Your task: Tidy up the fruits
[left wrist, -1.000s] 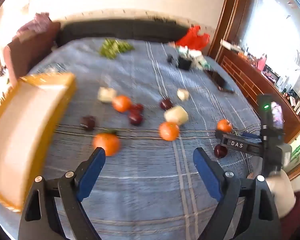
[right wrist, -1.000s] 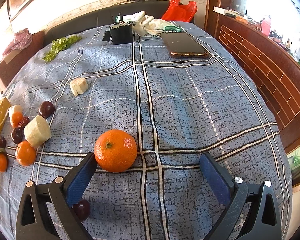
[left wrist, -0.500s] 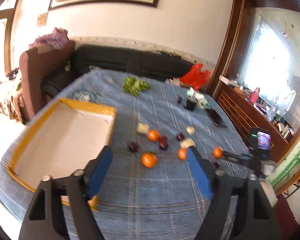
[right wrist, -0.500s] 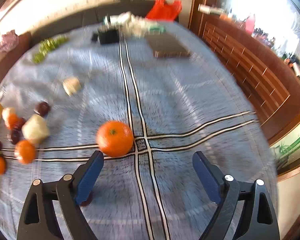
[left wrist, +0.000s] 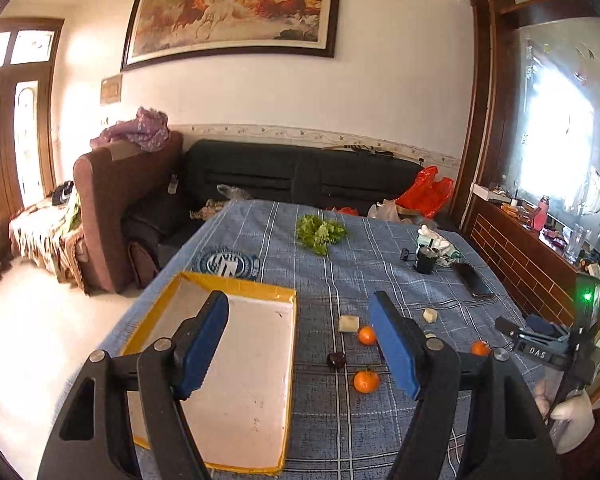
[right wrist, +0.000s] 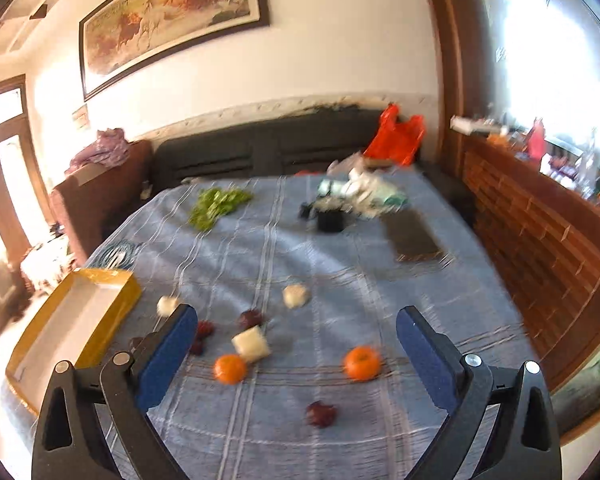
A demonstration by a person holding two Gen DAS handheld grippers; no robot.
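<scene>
Yellow-rimmed tray [left wrist: 236,292] runs lengthwise away from both empty grippers, jaws spread wide.

A table under a blue plaid tablecloth [left wrist: 340,432] carries a yellow-rimmed tray [left wrist: 240,364] at its left edge, scattered oranges [right wrist: 362,363], dark plums [right wrist: 321,414] and pale chunks [right wrist: 251,344] mid-table, lettuce [left wrist: 320,232] and a phone [left wrist: 471,279] farther back

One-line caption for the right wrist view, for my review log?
Open right gripper raised over a blue plaid tablecloth strewn with oranges, dark fruits and pale chunks, yellow-rimmed tray at left.
</scene>
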